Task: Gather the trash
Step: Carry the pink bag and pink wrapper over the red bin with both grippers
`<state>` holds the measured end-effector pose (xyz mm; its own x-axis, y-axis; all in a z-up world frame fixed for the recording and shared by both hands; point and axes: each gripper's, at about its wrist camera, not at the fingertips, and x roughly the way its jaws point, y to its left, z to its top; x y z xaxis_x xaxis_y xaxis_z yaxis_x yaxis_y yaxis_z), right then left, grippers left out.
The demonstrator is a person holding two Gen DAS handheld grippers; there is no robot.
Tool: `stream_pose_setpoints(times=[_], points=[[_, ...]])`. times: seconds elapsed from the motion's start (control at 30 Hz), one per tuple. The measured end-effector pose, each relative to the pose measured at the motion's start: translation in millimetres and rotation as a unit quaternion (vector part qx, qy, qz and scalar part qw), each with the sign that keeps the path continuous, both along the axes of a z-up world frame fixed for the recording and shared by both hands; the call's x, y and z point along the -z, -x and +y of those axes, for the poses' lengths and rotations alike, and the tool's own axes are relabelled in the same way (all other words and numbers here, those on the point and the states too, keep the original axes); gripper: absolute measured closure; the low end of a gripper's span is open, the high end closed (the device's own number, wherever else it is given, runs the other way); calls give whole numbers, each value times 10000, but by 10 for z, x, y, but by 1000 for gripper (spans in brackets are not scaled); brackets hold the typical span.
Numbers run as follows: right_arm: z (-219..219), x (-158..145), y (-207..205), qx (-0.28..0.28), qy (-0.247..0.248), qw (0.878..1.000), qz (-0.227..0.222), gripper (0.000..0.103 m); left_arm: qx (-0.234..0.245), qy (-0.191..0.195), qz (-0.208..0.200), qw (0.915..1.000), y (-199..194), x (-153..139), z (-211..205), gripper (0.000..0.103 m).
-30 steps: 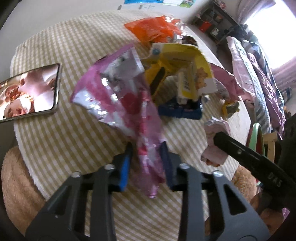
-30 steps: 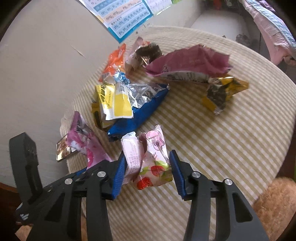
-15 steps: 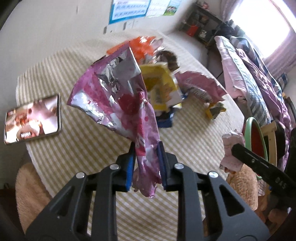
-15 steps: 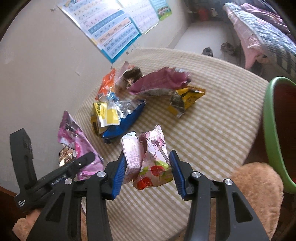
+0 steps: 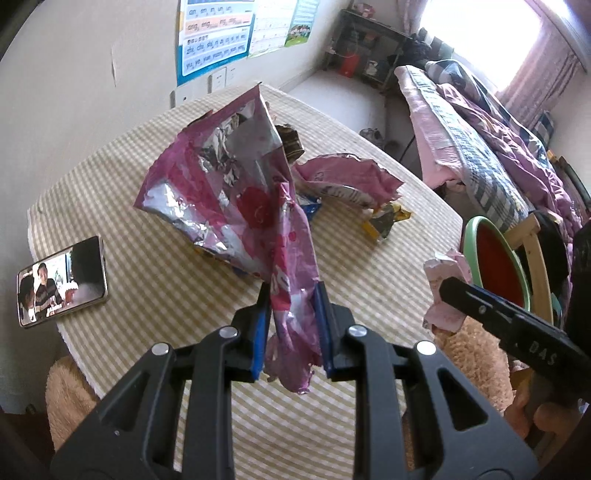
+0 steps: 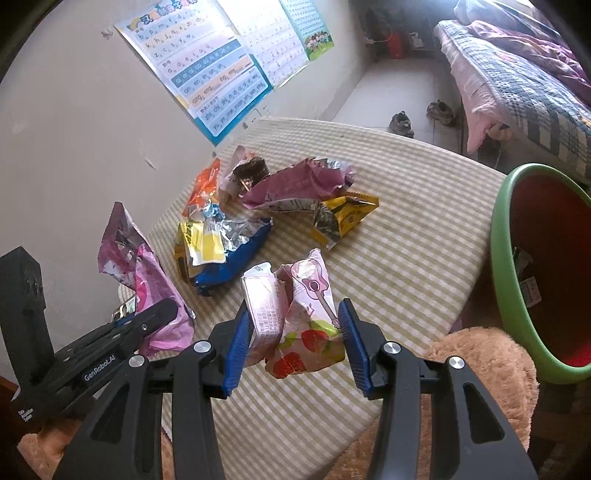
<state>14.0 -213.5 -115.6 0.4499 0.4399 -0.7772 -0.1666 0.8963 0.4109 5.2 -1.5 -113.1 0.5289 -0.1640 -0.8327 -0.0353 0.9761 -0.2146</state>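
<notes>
A phone (image 5: 62, 282) lies at the left edge of a checked round table (image 5: 155, 206). The left gripper (image 5: 291, 325) clamps a pink foil wrapper (image 5: 236, 192) lifted above the cloth, while the right gripper (image 6: 291, 339) grips a crumpled pink carton (image 6: 291, 310). More wrappers (image 6: 236, 229) lie mid-table; a green-rimmed bin (image 6: 517, 229) stands just beyond the table's right edge.

bin (image 6: 502, 236): right side cut off by the picture's edge
phone (image 6: 125, 309): mostly hidden behind the pink wrapper (image 6: 147, 280)
wall chart (image 5: 212, 35): top cut off
blue packet (image 5: 310, 210): largely hidden in the left view
</notes>
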Motion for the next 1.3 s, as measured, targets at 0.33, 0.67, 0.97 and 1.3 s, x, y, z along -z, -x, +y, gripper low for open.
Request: stream_pose_setpoints(times=[0.33, 0.67, 0.97, 1.3], points=[[-157, -14, 0, 227, -79, 9997, -6, 57, 82, -55, 15, 10000, -9, -3, -57, 81], [-422, -49, 7, 544, -131, 9984, -56, 57, 374, -118, -21, 9992, -6, -46, -274, 81], [-716, -2, 60, 866, -198, 9960, -12, 57, 588, -190, -34, 9981, -22, -65, -475, 81], [-1069, -14, 110, 1286, -218, 9914, -72, 57, 1061, -181, -31, 9942, -66, -76, -836, 81]])
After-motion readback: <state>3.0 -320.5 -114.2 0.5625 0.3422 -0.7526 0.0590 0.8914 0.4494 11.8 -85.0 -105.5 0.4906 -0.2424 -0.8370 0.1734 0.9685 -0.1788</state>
